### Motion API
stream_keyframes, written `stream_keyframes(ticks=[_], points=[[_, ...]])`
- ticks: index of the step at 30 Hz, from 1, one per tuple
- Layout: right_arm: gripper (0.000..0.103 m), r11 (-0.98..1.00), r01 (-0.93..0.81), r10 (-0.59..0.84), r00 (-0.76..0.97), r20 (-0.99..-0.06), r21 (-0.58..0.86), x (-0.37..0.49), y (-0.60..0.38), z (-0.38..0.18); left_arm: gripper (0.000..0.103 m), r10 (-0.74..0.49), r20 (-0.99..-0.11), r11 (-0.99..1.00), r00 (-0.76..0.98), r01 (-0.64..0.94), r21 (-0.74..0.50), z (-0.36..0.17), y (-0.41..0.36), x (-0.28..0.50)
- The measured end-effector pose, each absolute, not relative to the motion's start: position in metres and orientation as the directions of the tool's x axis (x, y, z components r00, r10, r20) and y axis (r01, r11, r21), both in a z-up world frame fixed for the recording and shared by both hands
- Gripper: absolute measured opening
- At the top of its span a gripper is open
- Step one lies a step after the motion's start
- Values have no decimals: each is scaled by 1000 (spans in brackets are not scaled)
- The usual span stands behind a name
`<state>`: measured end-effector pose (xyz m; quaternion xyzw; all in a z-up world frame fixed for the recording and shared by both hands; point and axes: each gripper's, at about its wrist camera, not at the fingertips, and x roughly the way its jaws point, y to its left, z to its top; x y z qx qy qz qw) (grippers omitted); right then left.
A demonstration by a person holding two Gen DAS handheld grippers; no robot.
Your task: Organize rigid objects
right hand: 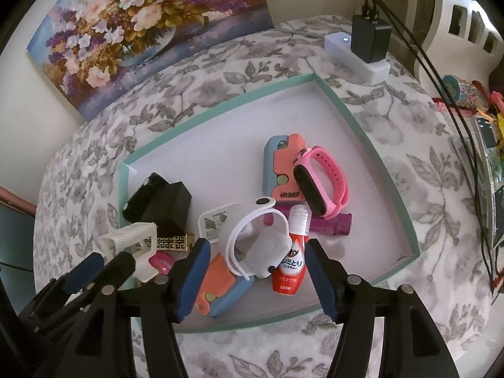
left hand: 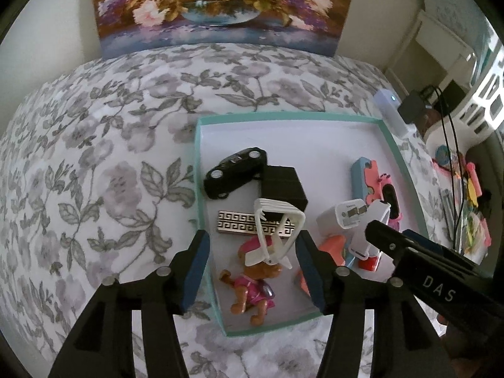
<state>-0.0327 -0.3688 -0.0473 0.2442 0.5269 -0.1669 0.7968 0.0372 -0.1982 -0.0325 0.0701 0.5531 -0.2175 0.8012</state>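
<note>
A shallow teal-rimmed box lies on a floral cloth and holds several small objects. My left gripper is open above its near left part, over a white plastic frame piece and a toy dog in pink. Beside them lie a black toy car, a black box and a patterned metal bar. My right gripper is open over a white watch and a small red bottle. A pink band lies further in.
A flower painting leans on the wall behind the table. A white power strip with a black adapter and cables sits past the box's far right corner. Cluttered colourful items lie at the right edge.
</note>
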Motion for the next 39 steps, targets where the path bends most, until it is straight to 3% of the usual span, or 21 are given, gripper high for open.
stream_keyframes(ticks=[6, 9, 13, 18, 20, 24, 26, 39], points=[[70, 830, 520, -26, 395, -918, 200, -34, -365, -43, 62, -245, -917, 923, 315, 364, -122, -29, -176, 46], [72, 839, 513, -36, 391, -920, 185, -34, -360, -43, 76, -216, -918, 937, 333, 334, -100, -29, -164, 49], [83, 859, 485, -45, 385, -922, 161, -33, -351, -43, 83, -188, -918, 951, 350, 297, -82, -30, -149, 51], [84, 876, 458, -43, 386, -922, 151, -34, -338, -43, 86, -160, -921, 962, 356, 266, -64, -32, -134, 51], [91, 880, 453, -47, 382, -923, 142, -34, -334, -44, 86, -147, -922, 965, 357, 257, -54, -33, -130, 51], [95, 884, 446, -48, 387, -921, 142, -37, -329, -44, 87, -126, -922, 969, 366, 244, -36, -34, -121, 49], [103, 883, 446, -49, 395, -917, 146, -39, -328, -42, 96, -118, -921, 971, 372, 237, -28, -33, -117, 48], [103, 891, 432, -68, 430, -900, 139, -53, -315, -32, 98, -99, -901, 974, 421, 226, -2, -21, -91, 37]])
